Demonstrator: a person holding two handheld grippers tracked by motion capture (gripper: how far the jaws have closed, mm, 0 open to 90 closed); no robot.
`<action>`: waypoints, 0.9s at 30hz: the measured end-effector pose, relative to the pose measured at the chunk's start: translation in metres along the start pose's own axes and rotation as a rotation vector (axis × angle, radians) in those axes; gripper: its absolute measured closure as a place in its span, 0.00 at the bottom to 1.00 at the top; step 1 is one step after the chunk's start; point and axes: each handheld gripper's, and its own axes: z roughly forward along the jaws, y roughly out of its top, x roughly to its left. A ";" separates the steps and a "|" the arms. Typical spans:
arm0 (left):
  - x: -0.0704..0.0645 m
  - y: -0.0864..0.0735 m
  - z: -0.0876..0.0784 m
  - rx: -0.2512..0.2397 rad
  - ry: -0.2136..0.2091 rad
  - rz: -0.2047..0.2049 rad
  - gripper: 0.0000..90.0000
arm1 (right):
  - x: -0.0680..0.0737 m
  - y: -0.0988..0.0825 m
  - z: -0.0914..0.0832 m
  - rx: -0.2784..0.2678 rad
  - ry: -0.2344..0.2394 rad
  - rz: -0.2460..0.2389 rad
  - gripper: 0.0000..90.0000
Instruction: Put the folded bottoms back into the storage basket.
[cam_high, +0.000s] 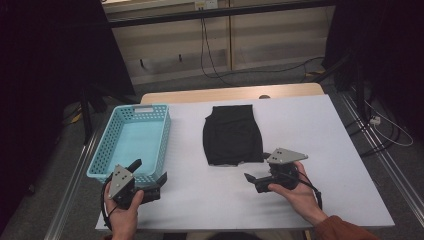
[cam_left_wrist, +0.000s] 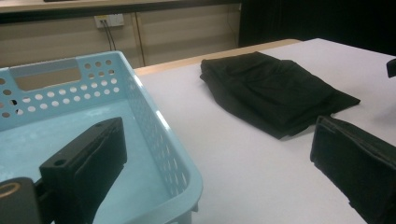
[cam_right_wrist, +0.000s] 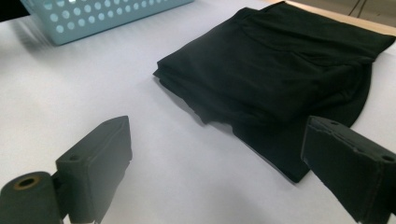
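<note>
1. Left gripper (cam_left_wrist: 219, 172) hangs with black jaws wide apart, one over the pale blue perforated plastic basket (cam_left_wrist: 154, 121).
2. Folded black cloth garment (cam_left_wrist: 271, 91) lies on the white table (cam_left_wrist: 233, 154), beside the basket.

Lab-like recording space: black curtains (cam_high: 45, 60), trailing floor cables (cam_high: 260, 70), white table (cam_high: 310, 130)

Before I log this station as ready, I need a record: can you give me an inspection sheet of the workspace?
Surface: white table, wooden strip along its far edge.
Job's things: folded black garment at centre; light blue perforated basket at left, empty.
Clutter: nothing seen.
Grippers: left gripper open, one finger over the basket's near corner; right gripper open, near the garment's near edge, apart from it.
Cables: one trails from each gripper; others on the floor.
Surroundings: pale wall panels, dark curtains on both sides.
</note>
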 end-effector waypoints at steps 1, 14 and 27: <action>0.000 0.000 0.000 0.000 0.001 -0.001 0.04 | 0.000 0.000 0.000 0.000 0.000 0.000 0.10; -0.001 0.000 0.000 -0.001 0.006 -0.003 0.04 | -0.005 0.023 0.022 0.155 0.127 -0.022 0.06; 0.000 0.000 -0.001 0.000 0.004 0.002 0.04 | -0.016 0.042 0.043 0.195 0.105 -0.116 0.14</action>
